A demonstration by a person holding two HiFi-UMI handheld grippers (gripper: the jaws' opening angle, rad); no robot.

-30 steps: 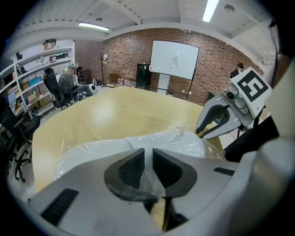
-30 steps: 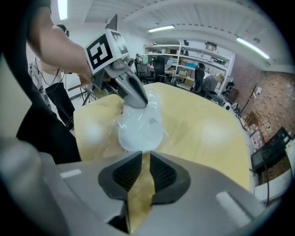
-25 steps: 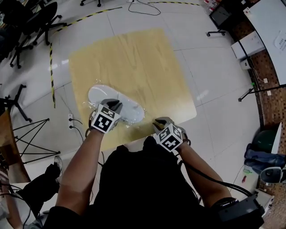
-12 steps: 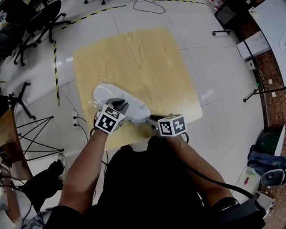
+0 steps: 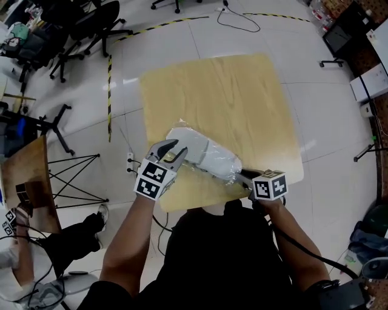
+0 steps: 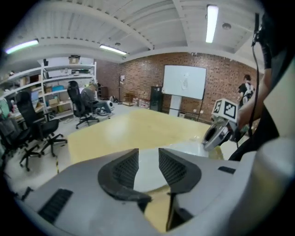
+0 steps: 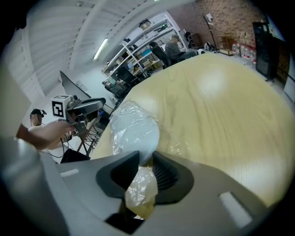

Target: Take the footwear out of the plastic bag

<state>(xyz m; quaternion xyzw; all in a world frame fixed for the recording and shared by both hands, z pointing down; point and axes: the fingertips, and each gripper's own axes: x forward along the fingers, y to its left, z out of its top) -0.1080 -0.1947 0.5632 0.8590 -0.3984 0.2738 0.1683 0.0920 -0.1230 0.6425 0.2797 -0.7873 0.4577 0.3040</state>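
Note:
A white shoe lies inside a clear plastic bag near the front edge of the light wooden table. My left gripper hovers just above the shoe's left end. Its jaws have just been opening and nothing is between them. My right gripper is at the shoe's right end. Its jaws have just been closing and pinch a crumpled fold of the bag. In the right gripper view the shoe lies just beyond the jaws.
Office chairs and a black folding stand stand on the floor left of the table. Yellow-black tape and cables run across the tiles. A whiteboard hangs on the brick wall, and a person sits at far shelves.
The left gripper has let go of the bagged shoe, risen and opened. The right gripper has rolled over, swung toward the shoe's right end and closed on the bag.

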